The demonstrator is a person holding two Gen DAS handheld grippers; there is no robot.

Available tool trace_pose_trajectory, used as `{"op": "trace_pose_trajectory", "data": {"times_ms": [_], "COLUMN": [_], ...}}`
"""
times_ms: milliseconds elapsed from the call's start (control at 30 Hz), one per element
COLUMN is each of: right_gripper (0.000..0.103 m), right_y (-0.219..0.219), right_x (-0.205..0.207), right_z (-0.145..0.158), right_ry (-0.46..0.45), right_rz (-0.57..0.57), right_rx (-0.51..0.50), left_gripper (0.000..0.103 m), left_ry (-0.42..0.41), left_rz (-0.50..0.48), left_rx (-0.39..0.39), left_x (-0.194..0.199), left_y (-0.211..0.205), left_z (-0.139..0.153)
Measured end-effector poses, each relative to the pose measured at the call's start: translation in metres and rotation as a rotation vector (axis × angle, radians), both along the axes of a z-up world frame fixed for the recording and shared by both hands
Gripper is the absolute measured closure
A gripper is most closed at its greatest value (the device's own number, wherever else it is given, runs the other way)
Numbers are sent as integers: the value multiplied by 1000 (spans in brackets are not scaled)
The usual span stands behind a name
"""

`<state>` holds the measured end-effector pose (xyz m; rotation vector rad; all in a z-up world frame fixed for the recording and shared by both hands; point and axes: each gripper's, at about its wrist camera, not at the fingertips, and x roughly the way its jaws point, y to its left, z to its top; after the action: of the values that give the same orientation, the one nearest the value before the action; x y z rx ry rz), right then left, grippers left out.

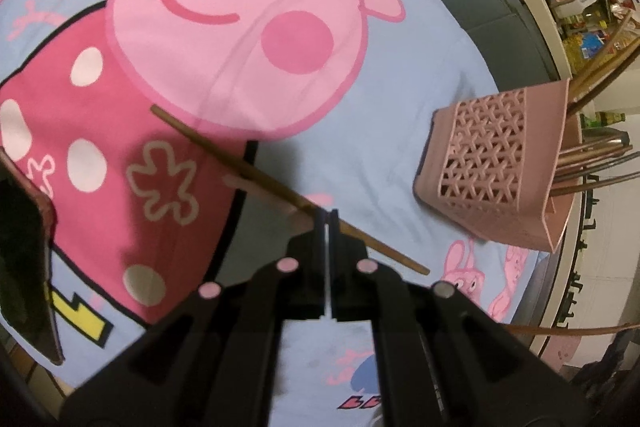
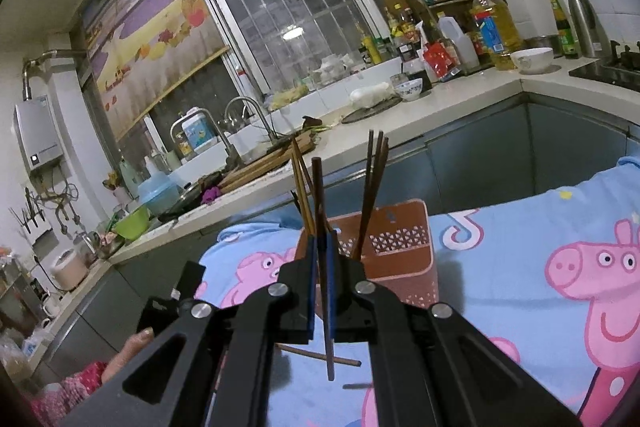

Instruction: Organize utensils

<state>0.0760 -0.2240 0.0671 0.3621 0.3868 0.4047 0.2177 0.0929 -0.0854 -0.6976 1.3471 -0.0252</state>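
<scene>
Two hand-held grippers, each clamped on one chopstick. The left hand-held gripper (image 1: 327, 217) pinches a brown chopstick (image 1: 240, 167) crosswise near its lower third; the long axis runs diagonally, one end up and left over the cartoon-pig cloth (image 1: 380, 155), the other down and right past the jaws. The pink basket (image 1: 496, 167) stands to the gripper's right, toward the cloth's right edge, well apart, with several chopsticks poking from its open top.

The right hand-held gripper (image 2: 321, 239) grips a dark chopstick (image 2: 320, 203) held almost upright, its long axis roughly in line with the fingers, the lower end hanging below the jaws. The basket (image 2: 400, 255) sits just beyond and slightly right of these fingertips, its sticks (image 2: 372, 187) rising behind. One loose chopstick (image 2: 320, 355) lies on the cloth below this gripper, crosswise.

Judgement: the right hand is nearer the basket and its stick is already near vertical; the left stick needs tipping upright and carrying rightward first.
</scene>
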Motion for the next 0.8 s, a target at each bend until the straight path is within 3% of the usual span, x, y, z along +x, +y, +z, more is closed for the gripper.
{"op": "trace_pose_trajectory", "data": {"times_ms": [367, 667, 800], "right_gripper": [103, 103, 103], "right_y": [17, 37, 44], "right_x": [0, 16, 20], "right_z": [14, -3, -10], "right_ry": [-84, -93, -89], "right_rz": [-27, -33, -23], "right_rx": [-73, -146, -167], "left_gripper": [102, 102, 102], "left_ry": [8, -22, 1], "left_rz": [6, 5, 6], "left_rx": [4, 0, 16], "left_x": [1, -3, -2], "left_y": [4, 10, 8], "left_z": [-8, 1, -5]}}
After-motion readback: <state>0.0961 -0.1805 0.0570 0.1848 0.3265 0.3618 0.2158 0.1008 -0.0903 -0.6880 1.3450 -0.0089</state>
